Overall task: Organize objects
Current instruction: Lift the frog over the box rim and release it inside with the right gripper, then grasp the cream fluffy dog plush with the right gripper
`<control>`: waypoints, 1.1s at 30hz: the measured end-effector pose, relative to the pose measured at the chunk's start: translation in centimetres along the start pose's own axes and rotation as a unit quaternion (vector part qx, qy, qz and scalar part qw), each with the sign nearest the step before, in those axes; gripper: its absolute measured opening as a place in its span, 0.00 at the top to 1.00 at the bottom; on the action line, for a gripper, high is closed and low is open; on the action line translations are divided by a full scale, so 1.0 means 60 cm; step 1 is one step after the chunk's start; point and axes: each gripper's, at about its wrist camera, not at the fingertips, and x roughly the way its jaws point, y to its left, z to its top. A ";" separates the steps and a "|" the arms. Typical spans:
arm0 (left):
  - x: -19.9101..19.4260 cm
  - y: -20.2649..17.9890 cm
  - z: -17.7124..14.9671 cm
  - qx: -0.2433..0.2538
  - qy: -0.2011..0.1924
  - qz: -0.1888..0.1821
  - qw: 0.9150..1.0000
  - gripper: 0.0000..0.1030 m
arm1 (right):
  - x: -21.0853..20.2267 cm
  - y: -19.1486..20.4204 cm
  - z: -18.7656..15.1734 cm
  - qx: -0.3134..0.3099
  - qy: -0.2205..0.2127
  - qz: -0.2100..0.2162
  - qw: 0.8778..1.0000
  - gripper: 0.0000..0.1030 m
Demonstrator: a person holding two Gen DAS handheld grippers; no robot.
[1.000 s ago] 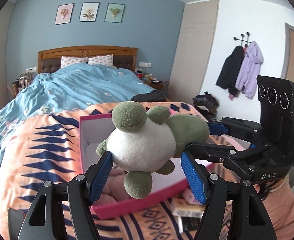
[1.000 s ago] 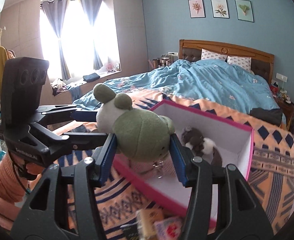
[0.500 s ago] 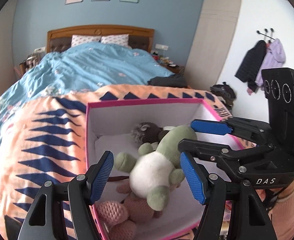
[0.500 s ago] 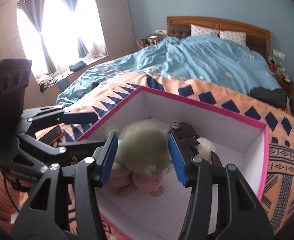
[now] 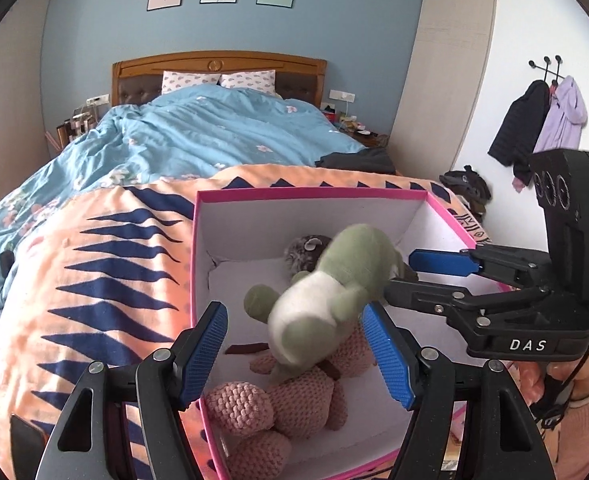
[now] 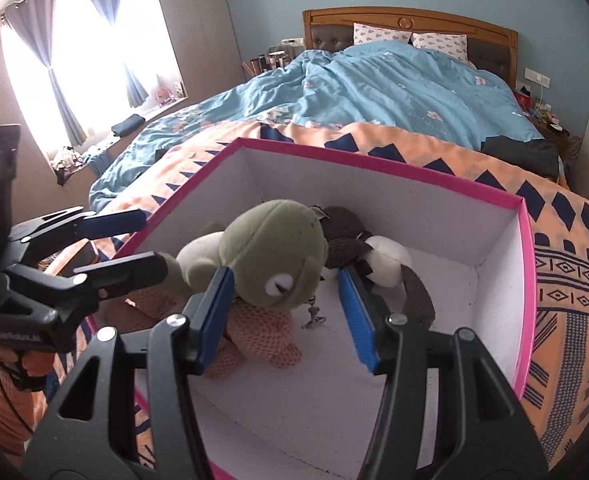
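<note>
Scene: You work over a pink-rimmed, white-walled cardboard box (image 5: 310, 194) set on an orange blanket with navy triangles (image 5: 94, 264), at the near end of a bed with a blue floral duvet (image 5: 214, 132).
Toy: The green-and-white plush frog (image 5: 326, 292) sits tilted inside the box, on top of a pink crocheted doll (image 5: 278, 404).
Left gripper (image 5: 294, 352): Your blue pads stand wide on either side of the frog's white belly, neither one pressing it.
Right gripper (image 6: 286, 312): Jaws part open around the frog's head; the left pad lies close against its cheek, though contact is hard to judge, and the right pad stands clear.
Far corner: A dark brown plush toy (image 6: 346, 240) lies behind the frog.
</note>
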 end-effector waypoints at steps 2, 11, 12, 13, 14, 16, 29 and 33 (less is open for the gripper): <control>-0.003 0.002 -0.002 -0.003 -0.002 -0.002 1.000 0.30 | 0.006 0.000 0.002 0.006 0.005 0.007 1.000 0.45; -0.051 -0.010 -0.027 -0.001 -0.032 -0.041 0.999 0.20 | -0.027 0.013 -0.023 0.006 -0.007 0.040 0.999 0.44; -0.060 -0.014 -0.032 -0.001 -0.039 -0.046 0.998 0.17 | -0.036 0.015 -0.028 0.005 -0.012 0.045 0.999 0.44; -0.068 -0.017 -0.035 0.001 -0.047 -0.048 0.998 0.17 | -0.046 0.017 -0.033 0.004 -0.016 0.048 0.999 0.44; -0.078 -0.023 -0.040 0.004 -0.054 -0.057 0.997 0.17 | -0.057 0.019 -0.038 0.003 -0.022 0.051 0.998 0.44; -0.092 -0.033 -0.045 0.009 -0.061 -0.072 0.996 0.17 | -0.074 0.022 -0.046 0.001 -0.030 0.056 0.998 0.44; -0.141 -0.120 -0.118 0.050 -0.068 -0.138 0.987 0.17 | -0.205 0.009 -0.148 0.019 -0.078 0.056 0.995 0.43; -0.131 -0.156 -0.146 0.069 -0.049 -0.162 0.983 0.17 | -0.218 -0.011 -0.197 0.044 -0.065 0.039 0.996 0.43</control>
